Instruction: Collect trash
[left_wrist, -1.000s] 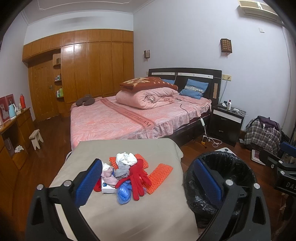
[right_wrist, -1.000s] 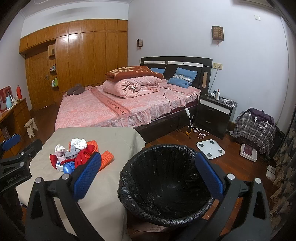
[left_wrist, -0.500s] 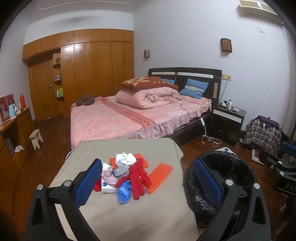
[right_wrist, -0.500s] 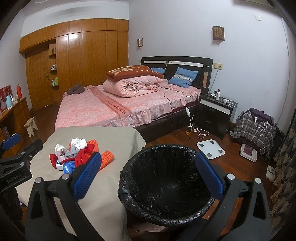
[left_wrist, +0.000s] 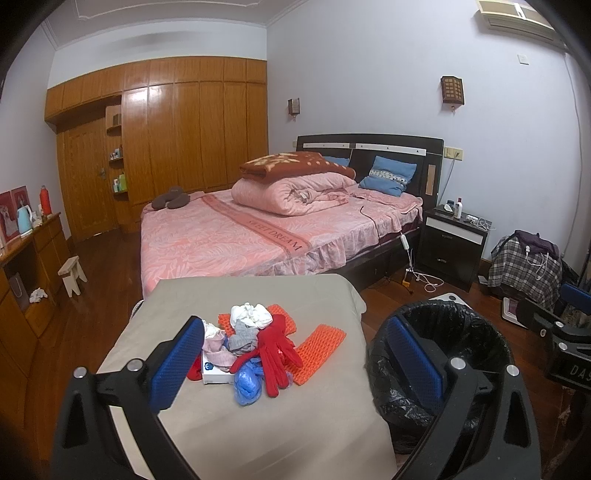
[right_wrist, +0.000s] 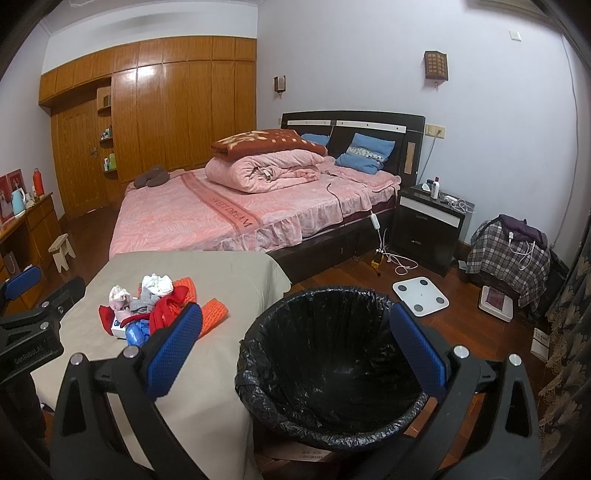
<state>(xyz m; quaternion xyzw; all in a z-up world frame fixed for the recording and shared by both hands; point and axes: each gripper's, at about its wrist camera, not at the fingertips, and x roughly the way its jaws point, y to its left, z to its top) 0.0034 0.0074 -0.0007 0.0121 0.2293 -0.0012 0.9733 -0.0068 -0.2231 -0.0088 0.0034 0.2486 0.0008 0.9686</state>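
A pile of trash (left_wrist: 255, 343) lies on a table under a beige cloth (left_wrist: 258, 424): red gloves (left_wrist: 275, 350), orange foam netting (left_wrist: 319, 343), a blue plastic wad (left_wrist: 247, 380), white and pink crumpled pieces, a small white box. My left gripper (left_wrist: 295, 362) hangs open above the near side of the pile, holding nothing. A bin lined with a black bag (right_wrist: 332, 362) stands on the floor right of the table. My right gripper (right_wrist: 295, 350) is open over the bin's near rim, empty. The same pile (right_wrist: 147, 306) shows to its left.
A pink-covered bed (left_wrist: 266, 229) with a folded quilt fills the room behind the table. A dark nightstand (left_wrist: 450, 247), a white scale (right_wrist: 420, 297) and a plaid-covered heap (right_wrist: 506, 258) sit to the right. A wooden dresser (left_wrist: 22, 273) and small stool (left_wrist: 72, 275) stand left.
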